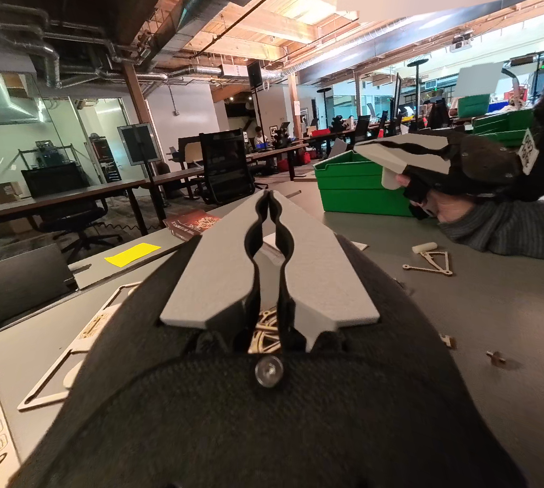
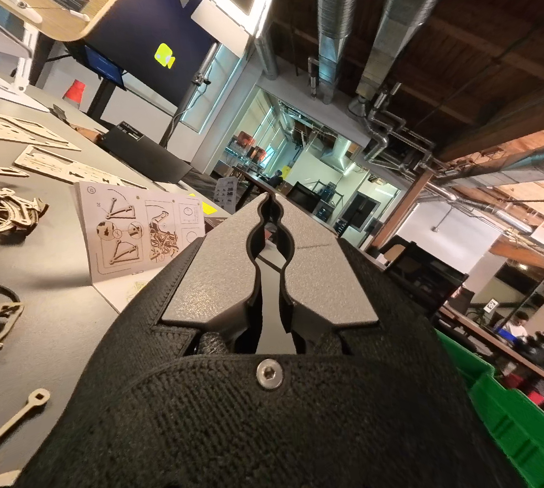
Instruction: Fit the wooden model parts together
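My left gripper is shut and empty, raised above the grey table and pointing out across the room. Through the gap at its finger roots I see part of a wooden model assembly lying below it. A flat triangular wooden part lies on the table to the right. My right gripper is shut and empty, tilted up off the table; in the left wrist view it shows at the right, held by a hand. A wooden model assembly and a wooden lever piece lie to its left.
Stacked green bins stand behind the right gripper's tips, and a green bin shows at lower right. An instruction sheet, punched wooden sheets, a wooden sheet frame, a small white cylinder, a booklet and small wooden bits lie about.
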{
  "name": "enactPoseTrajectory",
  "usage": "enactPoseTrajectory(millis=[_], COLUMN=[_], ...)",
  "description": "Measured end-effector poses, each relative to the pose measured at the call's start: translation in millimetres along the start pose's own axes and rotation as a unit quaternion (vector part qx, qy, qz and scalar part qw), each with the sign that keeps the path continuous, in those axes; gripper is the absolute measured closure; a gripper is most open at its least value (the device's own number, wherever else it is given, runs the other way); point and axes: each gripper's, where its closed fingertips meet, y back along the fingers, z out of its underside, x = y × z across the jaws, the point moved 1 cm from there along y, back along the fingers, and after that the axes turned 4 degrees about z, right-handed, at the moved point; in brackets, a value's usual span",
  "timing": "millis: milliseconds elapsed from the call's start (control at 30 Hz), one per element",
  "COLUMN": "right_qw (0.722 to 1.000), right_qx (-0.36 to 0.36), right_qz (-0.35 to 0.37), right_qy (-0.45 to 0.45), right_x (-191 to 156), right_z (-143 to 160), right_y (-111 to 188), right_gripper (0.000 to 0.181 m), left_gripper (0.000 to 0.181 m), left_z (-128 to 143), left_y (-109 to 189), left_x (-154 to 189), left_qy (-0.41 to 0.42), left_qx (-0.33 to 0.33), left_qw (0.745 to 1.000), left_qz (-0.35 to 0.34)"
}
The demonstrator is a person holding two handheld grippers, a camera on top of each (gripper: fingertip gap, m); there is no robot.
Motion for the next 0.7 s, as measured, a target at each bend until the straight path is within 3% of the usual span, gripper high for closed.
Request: enactPoseTrajectory(millis=[100,367,600,700], right_qw=[1.0,0.999,1.0,1.0], right_qx=[-0.004,-0.022,-0.001,0.002], right_qz=[0.01,0.039,0.013,0.006], right_qy=[0.0,0.012,0.026,0.024], right_x=[2.7,11.2,3.1,1.6], right_z=[1.2,7.5,1.2,0.4], right_y=[-0.5,-2.2,-1.8,-1.4], right_gripper=[0.181,0.181,0.181,0.181], left_gripper=[0.181,0.181,0.181,0.181], left_z=[0.2,8.2,-1.6,-2.8], left_y=[-2.2,-21.1,-21.1,-22.5], left_x=[-1.7,-30.7,-21.5,-11.7], left_qy=[-0.015,-0.095,-0.033,-0.047], left_qx=[-0.002,-0.03,0.019,0.021], left_qw=[1.0,0.986,0.997,0.997], left_qz=[-0.012,-0.132,-0.074,-0.056])
